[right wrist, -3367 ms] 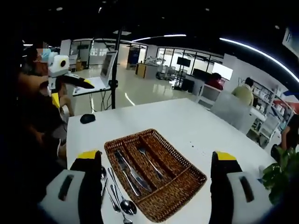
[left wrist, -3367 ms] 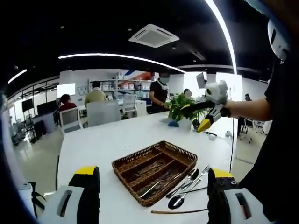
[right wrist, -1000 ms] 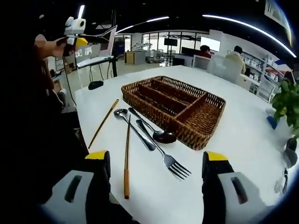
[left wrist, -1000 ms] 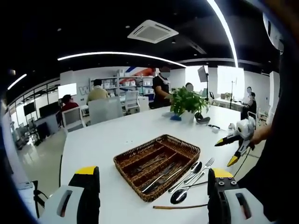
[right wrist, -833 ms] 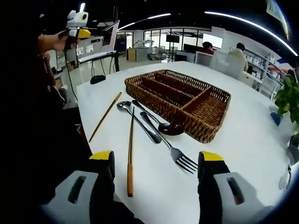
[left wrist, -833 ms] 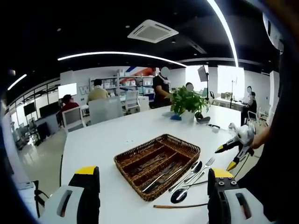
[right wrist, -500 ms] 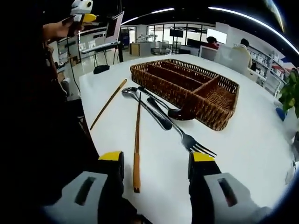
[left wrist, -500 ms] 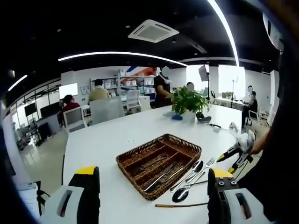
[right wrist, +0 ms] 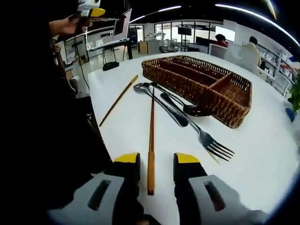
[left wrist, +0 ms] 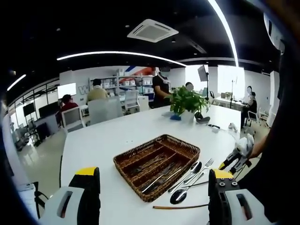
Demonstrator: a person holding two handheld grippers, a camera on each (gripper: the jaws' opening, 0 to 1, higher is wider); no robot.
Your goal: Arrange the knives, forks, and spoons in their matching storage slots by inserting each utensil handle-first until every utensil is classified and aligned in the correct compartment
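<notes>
On the white surface (right wrist: 262, 154), seen from the right gripper view, two brown chopsticks lie to the left of the shiny things. One chopstick (right wrist: 118, 100) lies slanted, well off to the left. The other chopstick (right wrist: 151, 140) runs straight up the view, and its near end sits right between the two jaws of the right gripper (right wrist: 151, 164) — the jaws stand close on each side of it, but I cannot tell if they pinch it yet. Next come two spoons (right wrist: 161, 104) and a fork (right wrist: 206, 138), lying side by side, their handles near the wicker basket (right wrist: 234, 115). The basket has long slots and one short slot at its near end. Far up at the left, a hand holds the left gripper (right wrist: 89, 7) high in the air.

From the left gripper view, the left gripper (left wrist: 152, 187) has its jaws wide apart and holds nothing. Below it sits the basket (left wrist: 157, 159) with some shiny things already in its slots. Just right of it lie the spoons (left wrist: 185, 187) and the fork (left wrist: 204, 166), and one chopstick (left wrist: 180, 206) lies across in front. At the far right the right gripper (left wrist: 236, 157) is low by the surface's edge.
</notes>
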